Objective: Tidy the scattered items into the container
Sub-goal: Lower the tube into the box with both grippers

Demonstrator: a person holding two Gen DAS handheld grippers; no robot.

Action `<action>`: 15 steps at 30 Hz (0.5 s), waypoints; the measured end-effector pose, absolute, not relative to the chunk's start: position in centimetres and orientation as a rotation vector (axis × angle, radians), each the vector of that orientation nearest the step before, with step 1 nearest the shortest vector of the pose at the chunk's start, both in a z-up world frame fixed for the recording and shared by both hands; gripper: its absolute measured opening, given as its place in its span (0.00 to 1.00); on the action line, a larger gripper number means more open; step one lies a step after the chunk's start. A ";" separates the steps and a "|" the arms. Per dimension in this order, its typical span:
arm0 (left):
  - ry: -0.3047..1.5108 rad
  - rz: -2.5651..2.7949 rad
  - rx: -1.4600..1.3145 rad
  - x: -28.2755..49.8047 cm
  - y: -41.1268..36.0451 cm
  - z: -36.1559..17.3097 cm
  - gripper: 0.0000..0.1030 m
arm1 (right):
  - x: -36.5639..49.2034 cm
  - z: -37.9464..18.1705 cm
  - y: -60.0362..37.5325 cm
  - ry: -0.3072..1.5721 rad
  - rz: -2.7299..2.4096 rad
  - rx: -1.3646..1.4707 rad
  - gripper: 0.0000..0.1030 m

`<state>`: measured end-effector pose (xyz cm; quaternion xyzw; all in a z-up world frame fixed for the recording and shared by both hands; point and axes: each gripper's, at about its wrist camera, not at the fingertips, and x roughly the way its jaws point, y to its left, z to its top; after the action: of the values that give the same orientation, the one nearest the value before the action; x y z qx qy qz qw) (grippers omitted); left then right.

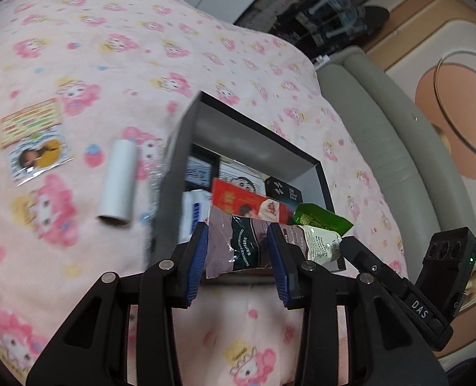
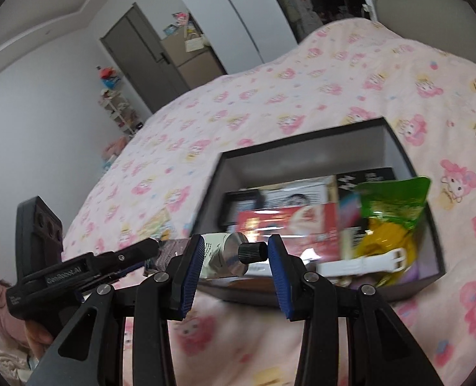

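A dark open box [image 1: 257, 128] sits on the pink bed, holding several items: a red packet [image 1: 238, 197], a green packet [image 1: 321, 220], a white strap [image 2: 360, 265]. My left gripper [image 1: 238, 247] is shut on the flat end of a hand cream tube [image 1: 238, 247], held over the box's near rim. In the right wrist view the tube's cap end [image 2: 238, 252] lies between the spread fingers of my right gripper [image 2: 236, 252], over the box [image 2: 302, 148]. A white roll [image 1: 119, 183] and a card packet [image 1: 33, 138] lie on the bed left of the box.
The pink patterned blanket [image 1: 109, 48] covers the bed. A grey padded headboard [image 1: 382, 128] runs along the right. A door [image 2: 141, 51] and shelves [image 2: 119, 103] stand at the far wall.
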<state>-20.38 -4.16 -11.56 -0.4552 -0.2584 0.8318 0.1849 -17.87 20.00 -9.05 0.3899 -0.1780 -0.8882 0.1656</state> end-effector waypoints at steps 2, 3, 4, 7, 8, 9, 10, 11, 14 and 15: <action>-0.699 2.336 -1.305 -21.3 -2.9 -12.2 0.36 | -18.6 -9.9 21.2 -0.524 -2.538 1.122 0.36; -0.685 2.332 -1.317 -21.8 -2.2 -12.5 0.36 | -18.9 -10.4 21.8 -0.532 -2.545 1.131 0.36; -0.662 2.334 -1.331 -22.2 -1.5 -12.8 0.36 | -19.2 -10.9 22.3 -0.540 -2.549 1.140 0.36; -0.605 2.332 -1.372 -23.1 0.0 -13.8 0.36 | -19.8 -12.2 23.3 -0.557 -2.557 1.162 0.36; -0.595 2.331 -1.385 -23.3 0.3 -14.1 0.36 | -20.1 -12.6 23.6 -0.558 -2.560 1.168 0.36; -0.587 2.330 -1.399 -23.4 0.6 -14.4 0.36 | -20.3 -13.0 23.9 -0.562 -2.562 1.178 0.36; -0.568 2.338 -1.407 -23.5 0.8 -14.5 0.36 | -20.6 -13.5 24.2 -0.568 -2.560 1.186 0.36; -0.547 2.349 -1.415 -23.4 1.1 -14.6 0.35 | -20.7 -13.9 24.3 -0.575 -2.557 1.194 0.36; -0.481 2.381 -1.438 -23.3 1.8 -14.9 0.35 | -21.1 -15.0 24.3 -0.575 -2.539 1.227 0.36; -0.459 2.392 -1.445 -23.3 2.1 -15.0 0.35 | -21.1 -15.1 24.1 -0.553 -2.545 1.233 0.36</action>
<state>-23.32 2.10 -15.00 -0.5042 -0.1602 0.8345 0.1543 -21.07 24.13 -15.11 0.4243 -0.1905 -0.8757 0.1298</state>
